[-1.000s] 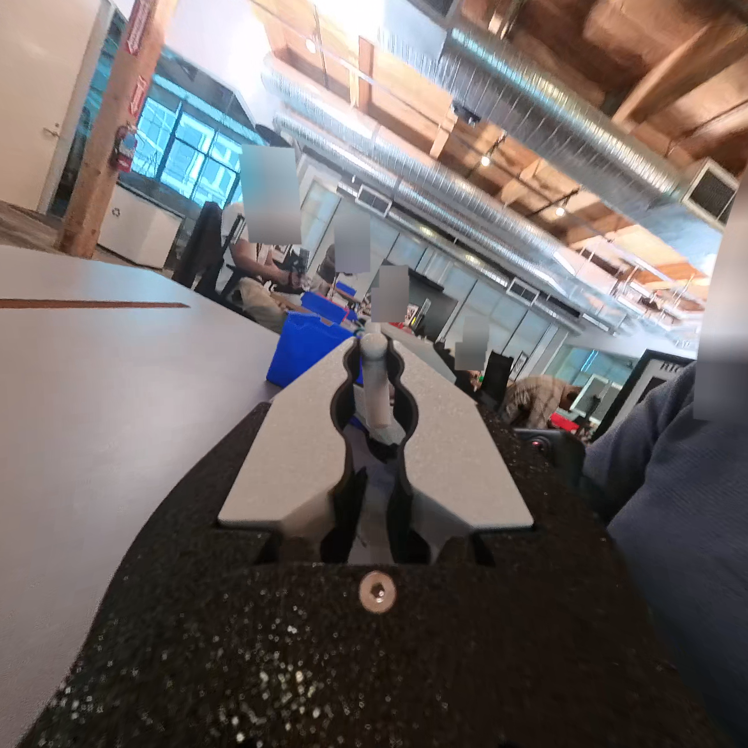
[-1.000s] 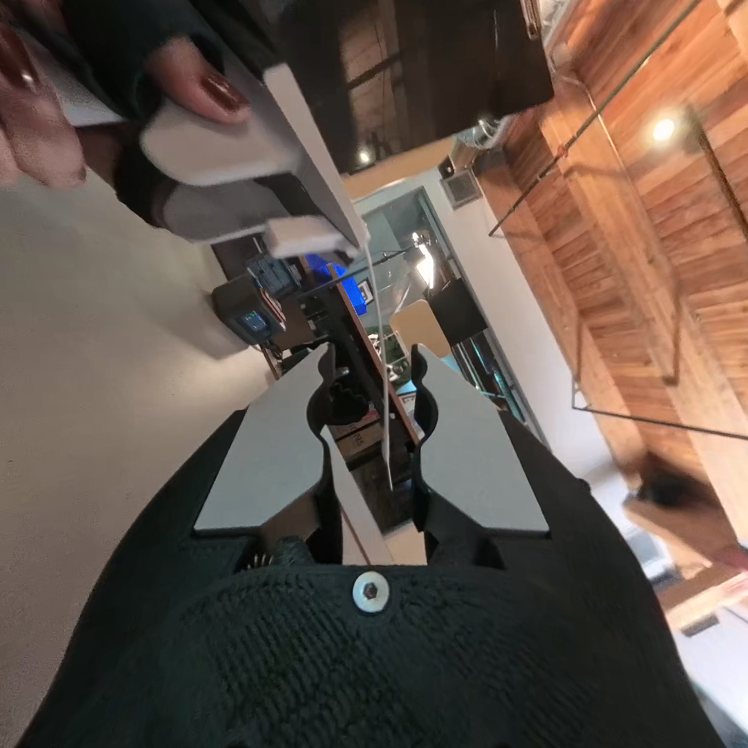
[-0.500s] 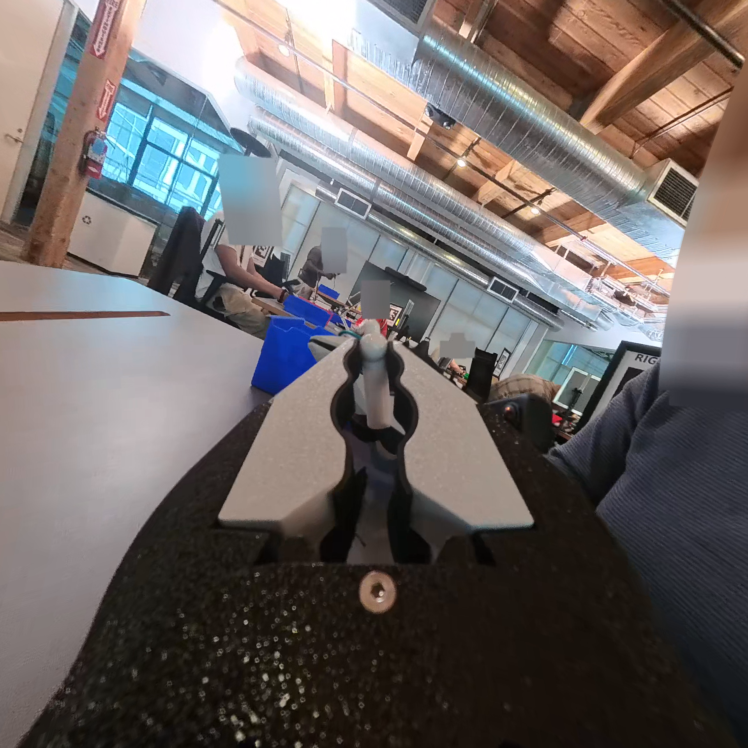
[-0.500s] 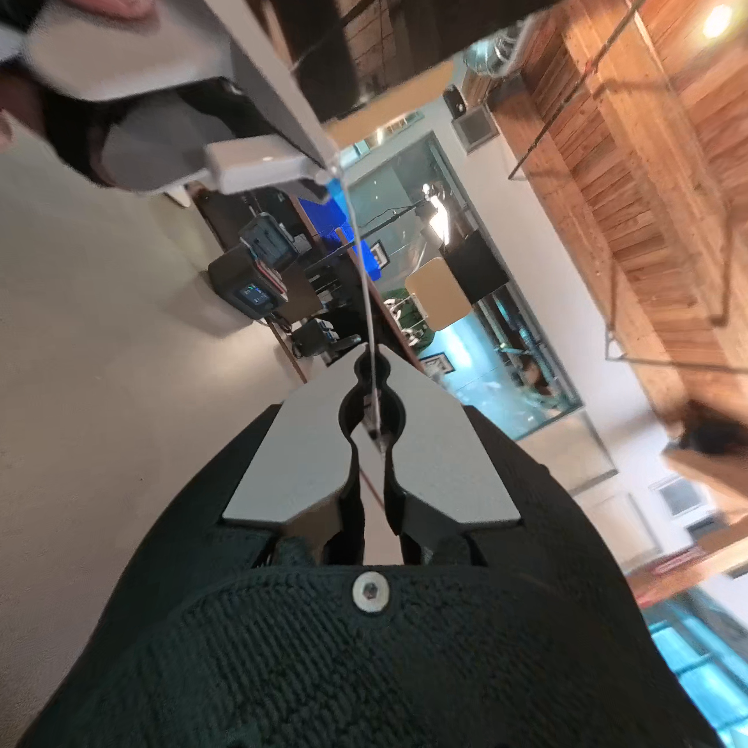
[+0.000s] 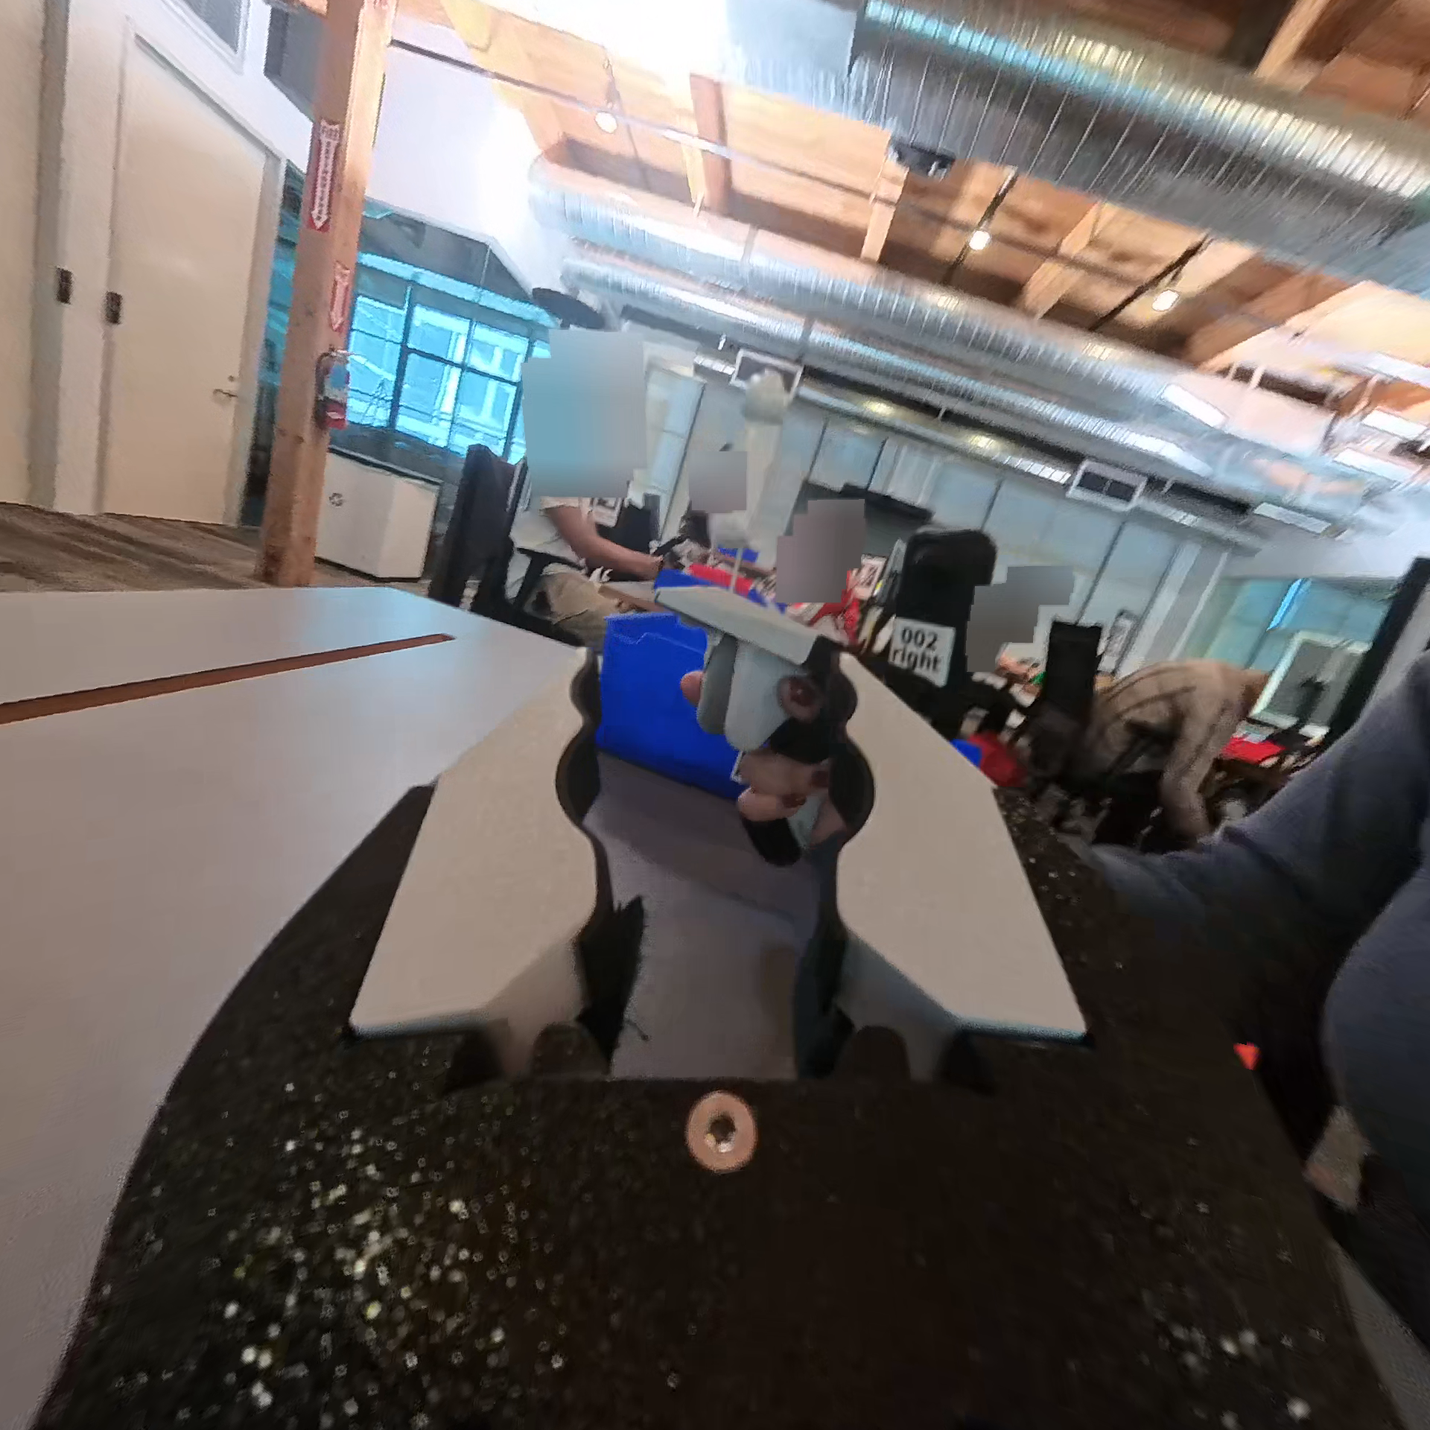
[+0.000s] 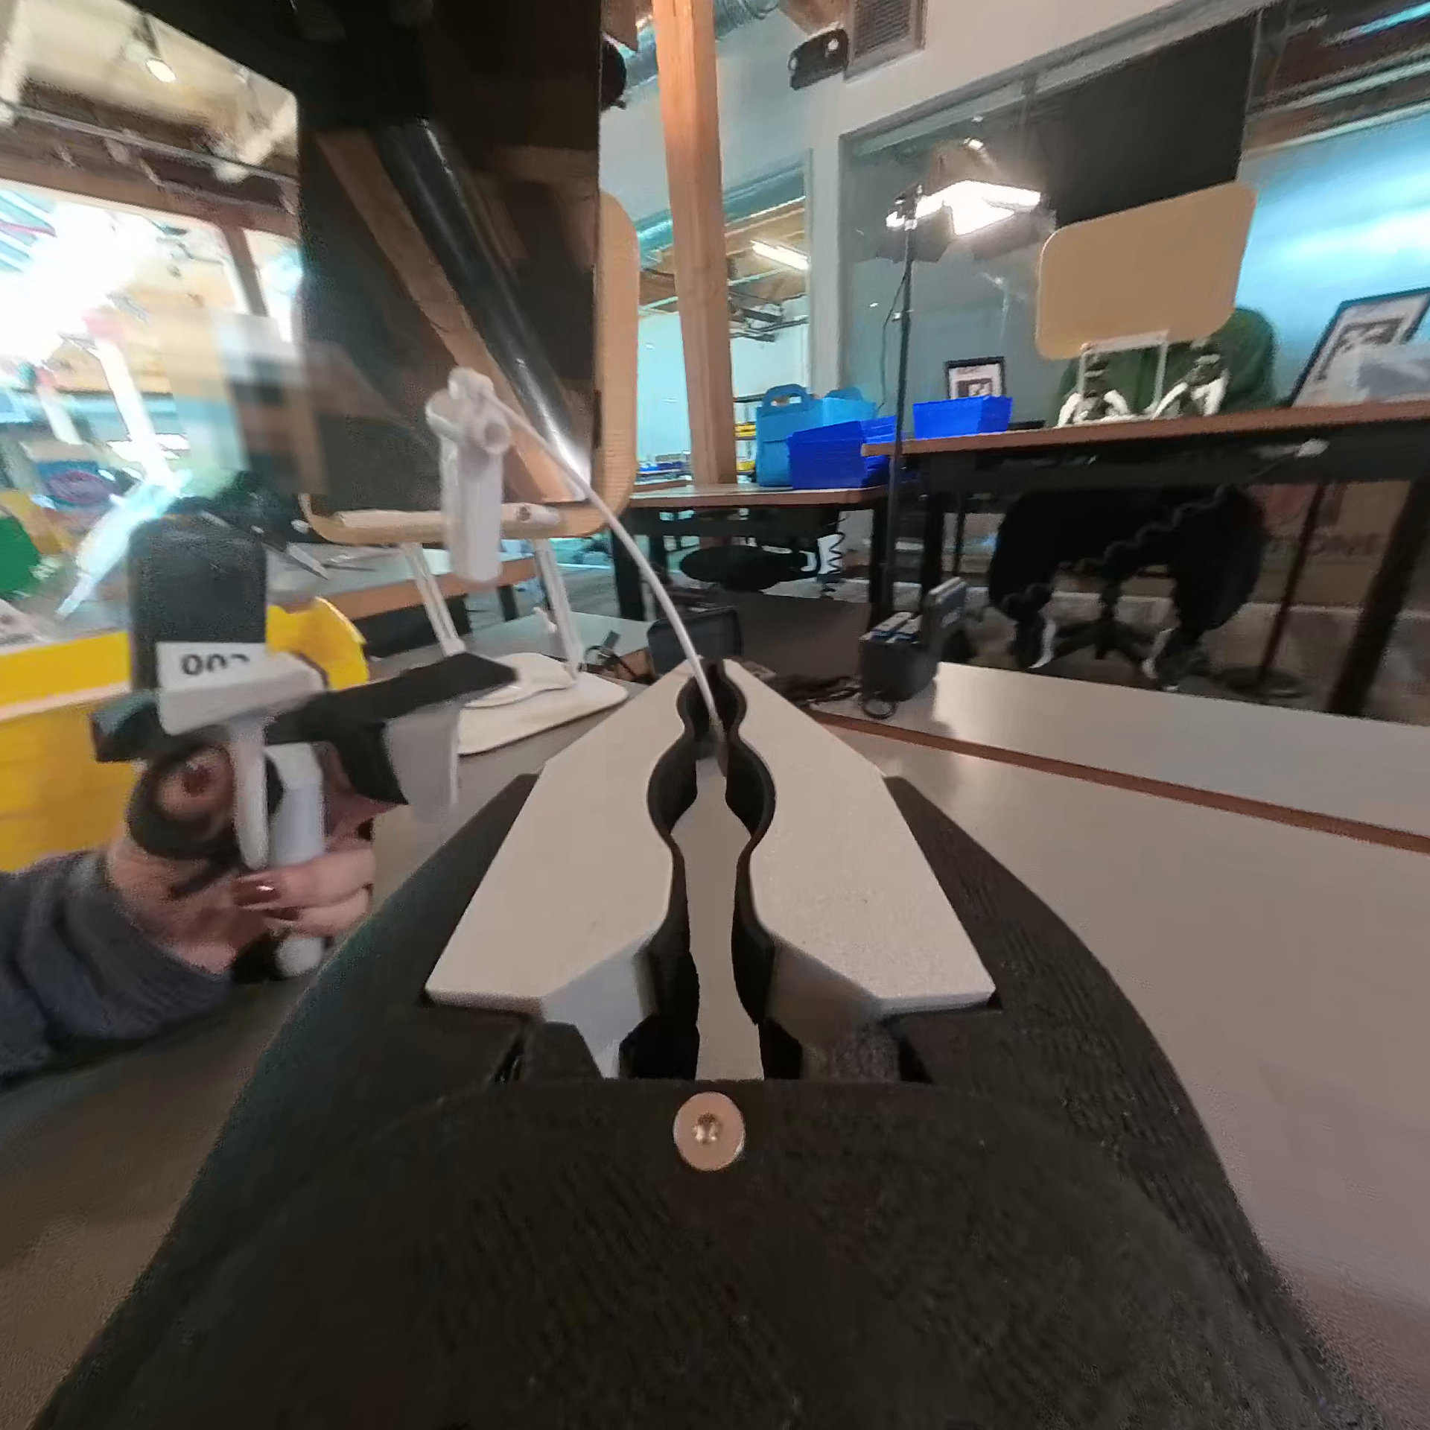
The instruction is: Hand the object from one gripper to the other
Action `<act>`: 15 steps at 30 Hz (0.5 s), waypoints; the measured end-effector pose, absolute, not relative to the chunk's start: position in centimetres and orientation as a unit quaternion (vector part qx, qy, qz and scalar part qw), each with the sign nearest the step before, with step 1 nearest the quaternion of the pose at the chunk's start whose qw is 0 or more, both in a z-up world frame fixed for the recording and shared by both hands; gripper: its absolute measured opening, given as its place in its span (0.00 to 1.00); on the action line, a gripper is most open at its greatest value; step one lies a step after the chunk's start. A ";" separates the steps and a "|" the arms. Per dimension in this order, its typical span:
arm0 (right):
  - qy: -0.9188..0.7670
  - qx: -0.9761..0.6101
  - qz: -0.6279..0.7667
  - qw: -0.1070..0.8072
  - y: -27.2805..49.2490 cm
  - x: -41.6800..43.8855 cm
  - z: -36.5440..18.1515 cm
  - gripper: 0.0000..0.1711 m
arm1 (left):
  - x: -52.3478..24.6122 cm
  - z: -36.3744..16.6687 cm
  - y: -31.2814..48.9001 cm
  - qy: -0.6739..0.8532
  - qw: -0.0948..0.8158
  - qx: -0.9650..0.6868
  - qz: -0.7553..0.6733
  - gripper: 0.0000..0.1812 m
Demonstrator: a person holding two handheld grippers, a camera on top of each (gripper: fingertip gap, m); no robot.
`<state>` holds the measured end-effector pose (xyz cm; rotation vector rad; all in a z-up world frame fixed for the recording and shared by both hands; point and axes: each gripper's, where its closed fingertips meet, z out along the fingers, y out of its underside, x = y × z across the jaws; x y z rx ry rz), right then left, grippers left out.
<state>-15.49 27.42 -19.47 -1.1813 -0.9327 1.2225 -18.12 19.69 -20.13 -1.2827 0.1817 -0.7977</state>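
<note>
The object is a small white plastic piece with a blocky head [image 6: 468,480] on a thin white bendy stem [image 6: 642,557]. My right gripper [image 6: 710,682] is shut on the lower end of the stem, and the head arcs up and to the left. My left gripper [image 5: 712,681] is open and empty. Past it, the left wrist view shows the right gripper [image 5: 739,615] in a hand, with the white piece [image 5: 762,402] standing above it. The left gripper also shows low at the left of the right wrist view [image 6: 441,720], apart from the object.
A grey table [image 5: 232,774] with a brown seam lies under both grippers. A blue bin [image 5: 650,696] stands at its far edge. A yellow bin [image 6: 46,743] and a white lamp base [image 6: 542,696] are to the left. People sit at desks behind. One gripper's finger ends stand about 9 cm off the other's.
The left gripper has opened and let go of the white piece. The right gripper has shut on its thin stem and holds it alone. The grippers have drawn apart.
</note>
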 end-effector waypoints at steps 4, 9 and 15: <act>-0.417 -0.496 0.531 0.546 26.4 -16.0 -19.8 0.00 | -16.9 -20.5 20.2 0.109 0.727 -0.603 -0.311 0.32; -0.461 -0.475 0.527 0.534 24.2 -16.9 -20.3 0.00 | -15.3 -20.2 20.5 0.104 0.717 -0.597 -0.345 0.33; -0.538 -0.436 0.450 0.563 22.2 -17.9 -21.6 0.00 | -15.8 -18.4 20.1 0.056 0.738 -0.544 -0.395 0.16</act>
